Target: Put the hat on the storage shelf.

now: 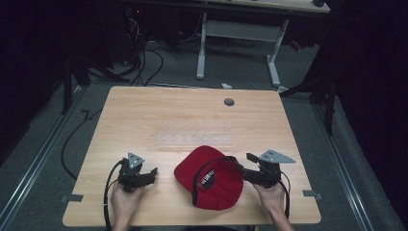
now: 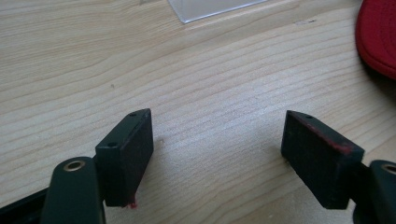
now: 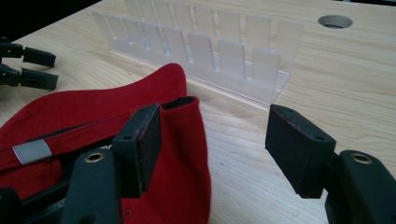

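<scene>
A red cap (image 1: 211,178) lies upside down on the wooden table (image 1: 144,115), near the front edge, with its dark inner band showing. My right gripper (image 1: 244,162) stands open at the cap's right side. In the right gripper view the cap's (image 3: 93,112) raised rim reaches between the jaws of that gripper (image 3: 215,114), against the left one. My left gripper (image 1: 153,173) is open a short way left of the cap, over bare wood. Between the left gripper's (image 2: 219,119) jaws is nothing, and the cap (image 2: 378,37) shows at the upper right.
A clear plastic slotted rack (image 1: 192,139) lies flat just beyond the cap, seen closer as the rack (image 3: 201,46) behind the rim. A round cable hole (image 1: 229,102) sits at the table's far side. A white-legged desk (image 1: 238,33) stands behind.
</scene>
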